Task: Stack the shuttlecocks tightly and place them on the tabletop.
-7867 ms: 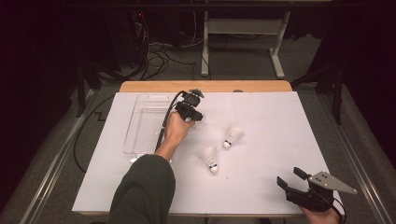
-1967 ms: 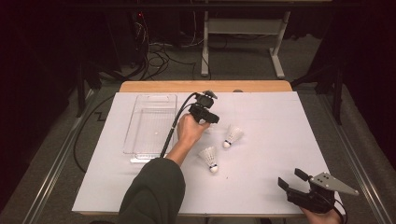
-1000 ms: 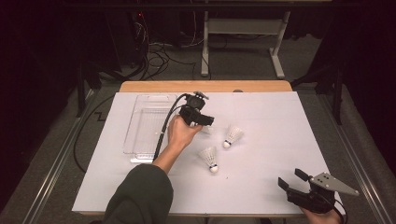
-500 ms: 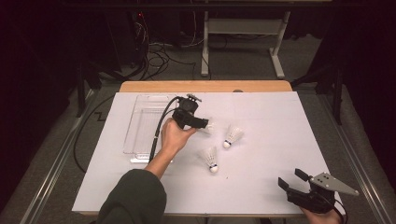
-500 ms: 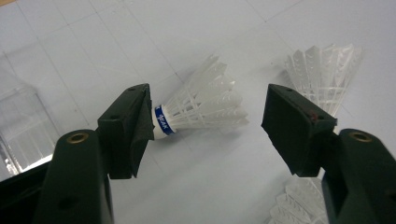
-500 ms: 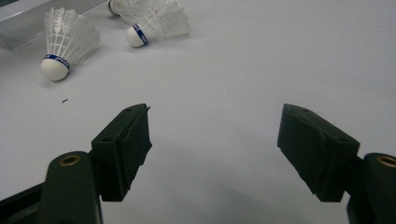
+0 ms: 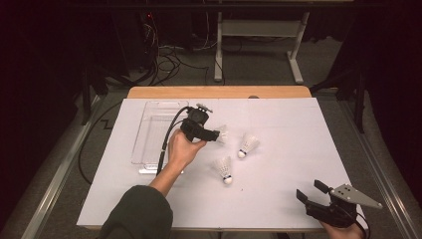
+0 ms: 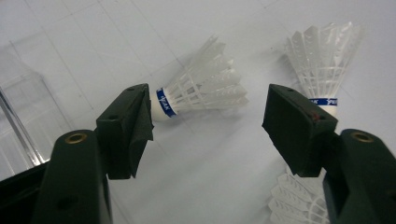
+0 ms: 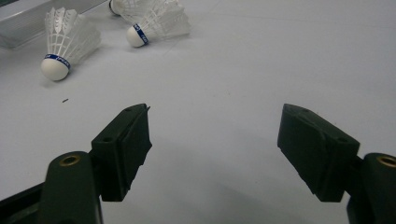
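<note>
Jaws of the left gripper (image 8: 208,126), spread apart, straddle the white feathered shuttlecock (image 8: 201,93) lying crosswise, cork toward one pad.

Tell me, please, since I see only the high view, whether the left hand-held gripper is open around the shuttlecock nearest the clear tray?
Observer: Yes. In the left gripper view, the left hand-held gripper is open, and the shuttlecock lies between its jaws, rounded end beside one pad.
Operator: Does that shuttlecock carry any marking?
Observer: A blue band with white lettering rings its rounded end.
Operator: Is the right hand-held gripper holding anything?
Observer: No. In the right gripper view, the right hand-held gripper is open over the bare white sheet.
</note>
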Demonstrator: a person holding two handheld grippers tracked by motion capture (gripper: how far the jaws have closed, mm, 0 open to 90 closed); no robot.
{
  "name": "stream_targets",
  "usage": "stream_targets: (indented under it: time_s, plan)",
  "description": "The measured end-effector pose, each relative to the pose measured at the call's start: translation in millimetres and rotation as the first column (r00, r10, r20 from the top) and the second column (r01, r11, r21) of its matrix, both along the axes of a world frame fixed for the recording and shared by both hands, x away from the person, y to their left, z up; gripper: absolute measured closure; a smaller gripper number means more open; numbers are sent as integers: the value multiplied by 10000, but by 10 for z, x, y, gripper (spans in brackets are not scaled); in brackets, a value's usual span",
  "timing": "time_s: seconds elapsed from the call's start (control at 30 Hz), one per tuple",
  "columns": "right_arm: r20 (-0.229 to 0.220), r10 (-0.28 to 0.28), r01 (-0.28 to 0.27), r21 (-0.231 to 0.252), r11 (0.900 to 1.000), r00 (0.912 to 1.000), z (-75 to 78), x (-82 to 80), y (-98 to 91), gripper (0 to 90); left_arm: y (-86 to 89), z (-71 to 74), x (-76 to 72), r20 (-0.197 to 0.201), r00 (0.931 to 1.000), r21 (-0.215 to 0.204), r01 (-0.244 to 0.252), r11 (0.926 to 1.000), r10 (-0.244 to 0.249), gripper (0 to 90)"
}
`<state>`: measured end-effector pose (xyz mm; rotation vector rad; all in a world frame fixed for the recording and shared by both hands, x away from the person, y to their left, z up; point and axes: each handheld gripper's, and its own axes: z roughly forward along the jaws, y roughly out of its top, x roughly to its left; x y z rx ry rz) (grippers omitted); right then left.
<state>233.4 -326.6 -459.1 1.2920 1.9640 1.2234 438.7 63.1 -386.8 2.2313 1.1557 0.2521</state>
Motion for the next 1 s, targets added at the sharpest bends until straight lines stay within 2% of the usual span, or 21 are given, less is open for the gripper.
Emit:
stream_targets:
  time_s: [0.23, 0.37, 0.7, 1.0]
  plan:
    - [-5, -1, 1, 1, 10000, 10000, 0, 0, 0, 263, 23, -12, -43, -66, 10000, -51, 9, 10000, -10, 336]
    - [-3, 23, -23, -17, 10000, 10000, 0, 1, 2, 263, 21, -23, -58, -138, 9999, 113, -13, 9999, 15, 340]
    - [5, 16, -16, 10, 10000, 10000, 1, 0, 1, 263, 60, -45, -89, -333, 9994, -145, -14, 9999, 9, 344]
    - [11, 22, -22, -9, 10000, 10000, 1, -1, 2, 263, 91, -66, -145, -436, 9990, -186, -36, 9998, 28, 341]
